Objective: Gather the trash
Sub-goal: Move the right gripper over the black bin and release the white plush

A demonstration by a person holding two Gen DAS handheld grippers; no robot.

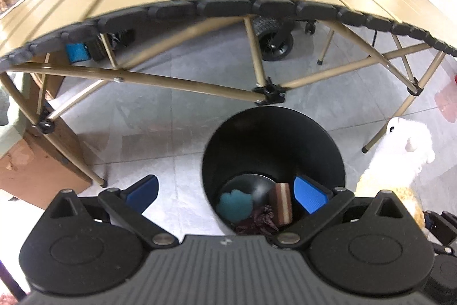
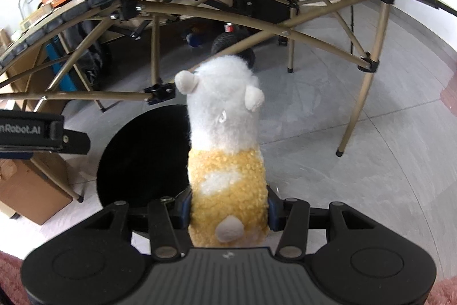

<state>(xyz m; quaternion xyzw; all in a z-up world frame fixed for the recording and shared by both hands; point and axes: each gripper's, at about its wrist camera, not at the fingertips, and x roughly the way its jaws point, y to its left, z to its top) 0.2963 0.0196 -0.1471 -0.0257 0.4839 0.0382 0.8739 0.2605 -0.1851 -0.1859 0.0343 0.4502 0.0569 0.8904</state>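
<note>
Right wrist: fingers [image 2: 271, 207] clamped on plush toy [image 2: 225, 150]; left fingers [image 1: 307, 197] apart (over bin [image 1: 274, 145]).

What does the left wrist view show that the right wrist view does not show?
Only the left wrist view looks into the black bin: a blue-green lump, a striped block and dark crumpled scraps lie inside. Its left gripper is open and empty.

Only the right wrist view shows the right gripper shut on the plush toy.

Both show the bin, the toy and the folding table.
</note>
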